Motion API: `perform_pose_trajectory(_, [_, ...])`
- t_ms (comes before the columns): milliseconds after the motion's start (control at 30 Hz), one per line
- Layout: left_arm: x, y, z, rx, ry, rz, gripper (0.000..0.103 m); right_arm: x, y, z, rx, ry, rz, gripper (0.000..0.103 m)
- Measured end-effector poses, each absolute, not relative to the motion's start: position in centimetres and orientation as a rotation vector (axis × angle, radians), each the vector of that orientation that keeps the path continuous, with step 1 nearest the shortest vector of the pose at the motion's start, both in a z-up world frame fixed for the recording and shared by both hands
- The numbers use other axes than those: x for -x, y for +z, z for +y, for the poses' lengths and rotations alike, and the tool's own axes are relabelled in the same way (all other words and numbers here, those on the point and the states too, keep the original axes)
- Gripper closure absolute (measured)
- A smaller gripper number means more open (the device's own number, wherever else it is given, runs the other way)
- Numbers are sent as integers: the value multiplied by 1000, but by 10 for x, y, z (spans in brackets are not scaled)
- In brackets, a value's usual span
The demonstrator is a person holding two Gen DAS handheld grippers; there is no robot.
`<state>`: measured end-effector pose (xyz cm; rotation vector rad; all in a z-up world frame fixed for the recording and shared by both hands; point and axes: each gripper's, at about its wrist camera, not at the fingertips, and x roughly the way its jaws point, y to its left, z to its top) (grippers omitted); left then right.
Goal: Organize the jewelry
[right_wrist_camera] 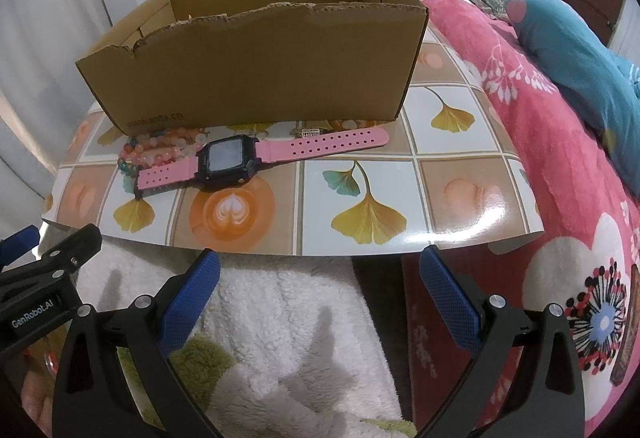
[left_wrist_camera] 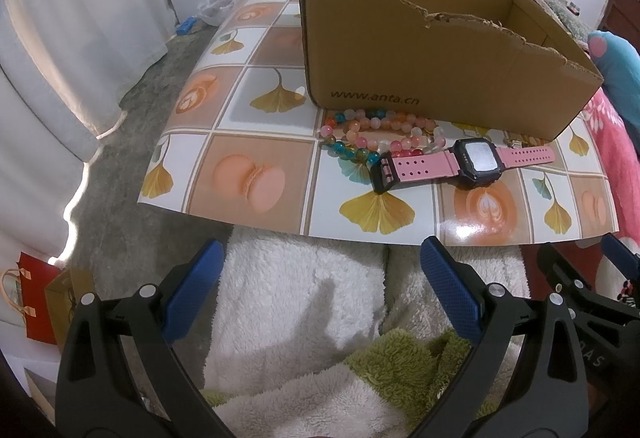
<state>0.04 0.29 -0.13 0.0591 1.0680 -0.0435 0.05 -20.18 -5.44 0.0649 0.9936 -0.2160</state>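
Two grippers hung wide open and empty short of the mat's near edge, the left gripper (left_wrist_camera: pixel 320 294) beside the right gripper (right_wrist_camera: pixel 320 298). From left to right lay the beads (left_wrist_camera: pixel 376 133), then the watch (left_wrist_camera: pixel 464 159), its strap running left-right before the box (left_wrist_camera: pixel 440 69). The beads looked nearer the left gripper, the watch roughly between both.

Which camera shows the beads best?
The left wrist view: the beads lie nearly whole beside the watch. In the right wrist view, the beads sit smaller, partly hidden behind the watch.
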Motion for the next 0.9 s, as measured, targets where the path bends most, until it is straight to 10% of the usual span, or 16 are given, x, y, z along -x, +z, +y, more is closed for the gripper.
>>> perform_pose_trajectory(900, [-10, -3, -3, -110, -95, 1024, 7, 1, -48, -200, -13, -238, 908, 6])
